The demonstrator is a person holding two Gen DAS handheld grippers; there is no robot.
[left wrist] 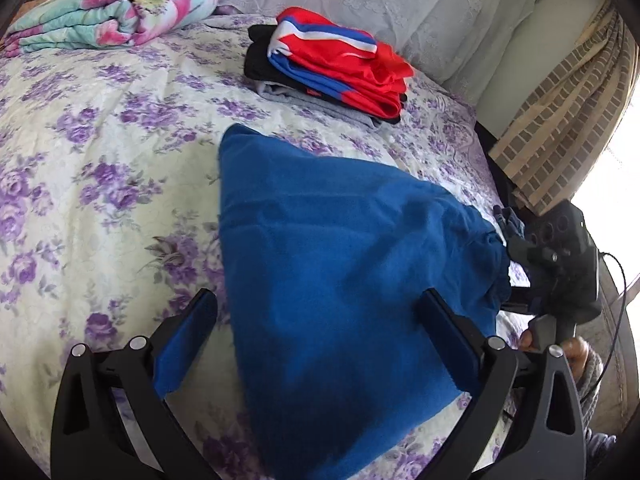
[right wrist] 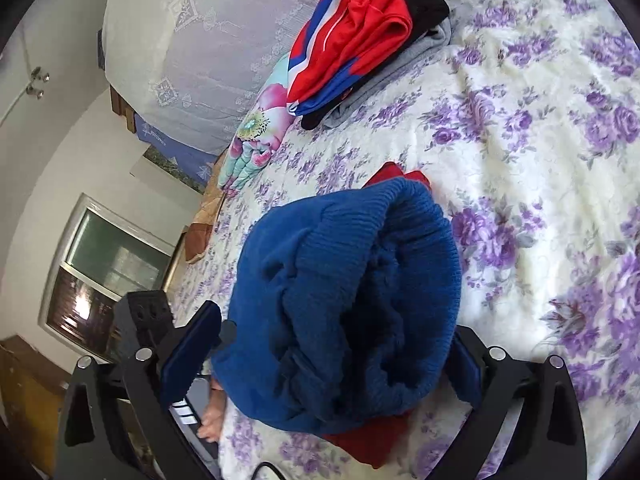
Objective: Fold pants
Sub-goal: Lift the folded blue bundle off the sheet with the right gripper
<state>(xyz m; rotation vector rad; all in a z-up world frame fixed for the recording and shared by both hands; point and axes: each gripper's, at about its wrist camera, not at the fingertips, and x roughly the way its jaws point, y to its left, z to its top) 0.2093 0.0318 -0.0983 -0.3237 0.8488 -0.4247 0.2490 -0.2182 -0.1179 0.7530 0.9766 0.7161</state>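
**Blue pants held up by one end for the next fold**

My right claw (right wrist: pixel 320 364) is clenched on the bunched ribbed end of the blue pants (left wrist: pixel 340 248), lifting it off the bed (left wrist: pixel 100 160) so the cloth hangs taut. The rest lies flat on the flowered sheet. My left claw (left wrist: pixel 320 336) hovers released, jaws spread either side of the near edge, I judge to catch it. The folded stack (left wrist: pixel 332 68) sits well apart, leaving working room.
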